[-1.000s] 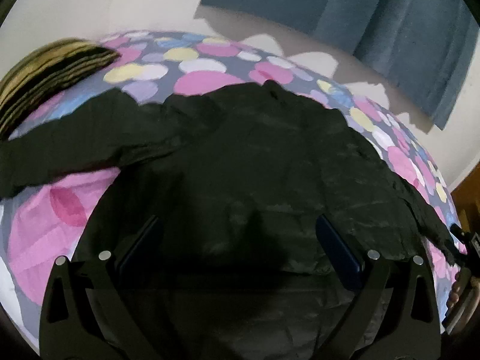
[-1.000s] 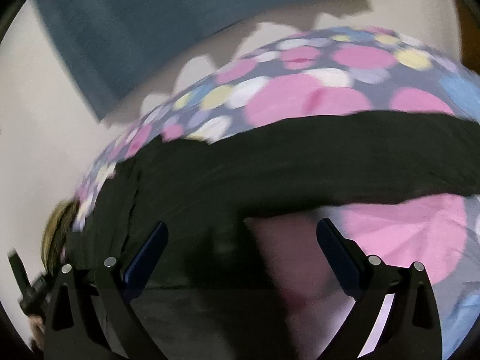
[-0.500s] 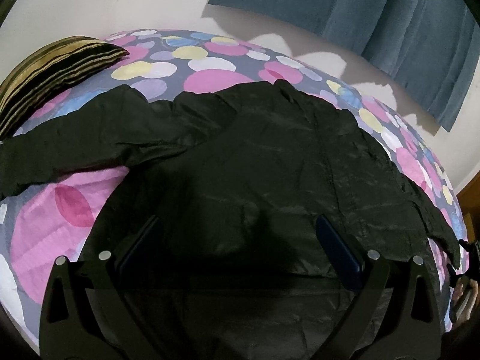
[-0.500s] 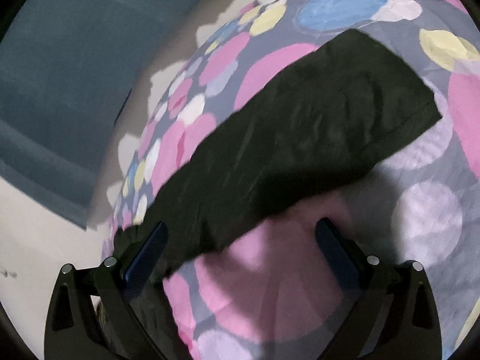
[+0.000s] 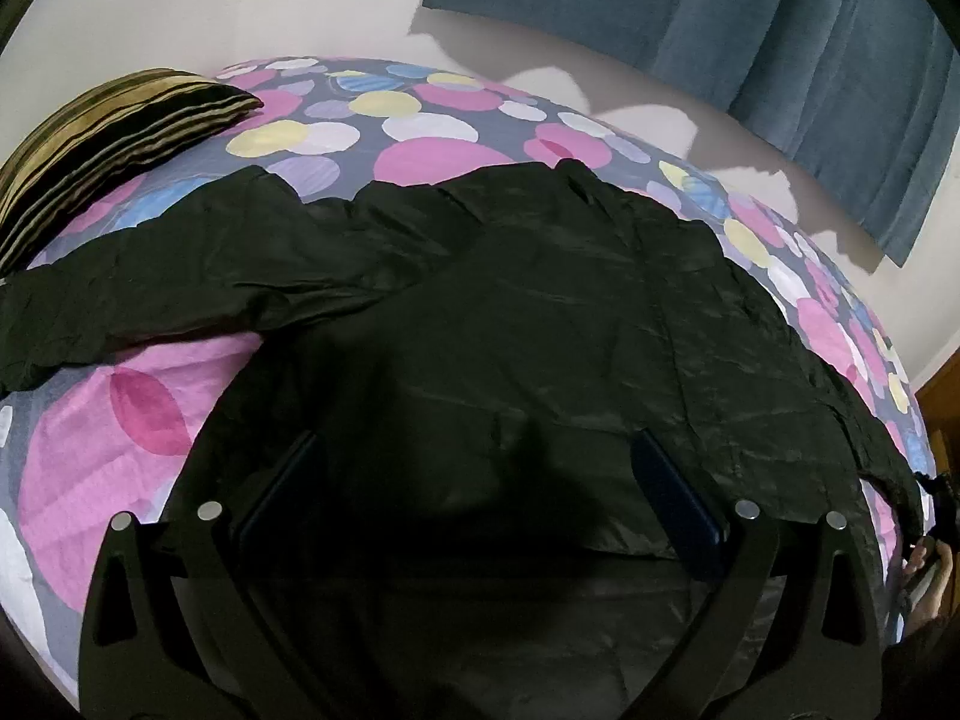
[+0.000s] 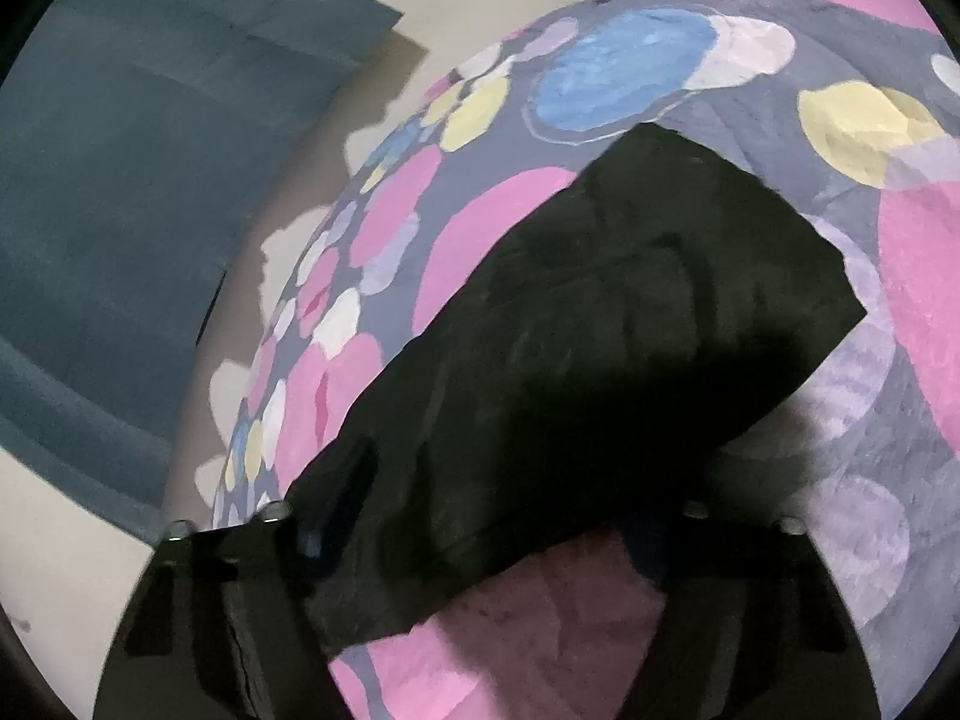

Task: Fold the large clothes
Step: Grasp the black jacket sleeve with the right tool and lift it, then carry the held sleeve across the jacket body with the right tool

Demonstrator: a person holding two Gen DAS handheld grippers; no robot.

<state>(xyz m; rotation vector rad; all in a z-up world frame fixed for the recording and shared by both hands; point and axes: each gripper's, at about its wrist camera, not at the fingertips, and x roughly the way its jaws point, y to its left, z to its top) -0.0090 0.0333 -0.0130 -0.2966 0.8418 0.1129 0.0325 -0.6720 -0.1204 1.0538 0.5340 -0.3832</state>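
A black jacket (image 5: 540, 324) of thin, creased, slightly shiny fabric lies spread across a bed covered by a circle-print sheet (image 5: 420, 156), its body in the middle and one sleeve (image 5: 150, 294) stretched out toward the striped pillow (image 5: 114, 138). The left tool (image 5: 474, 480) hangs over the lower body of the garment with its jaws wide apart and nothing between them. The right tool (image 6: 498, 498) is over the other sleeve (image 6: 630, 312), jaws also apart, the cloth running between and under them but not pinched. The step in hand looks like taking that sleeve to fold it inward over the body. To do it well, the right tool should close near the squared cuff end rather than mid-sleeve, catch both layers, lift just clear of the sheet and carry it across in one flat sweep, while the left tool pins the body so the slippery fabric does not drag. Much is hard to read: the black cloth swallows seams and any zipper, the tools' shadows darken the near hem, the right view is soft with blur, and the first sleeve's cuff runs out of the left view.
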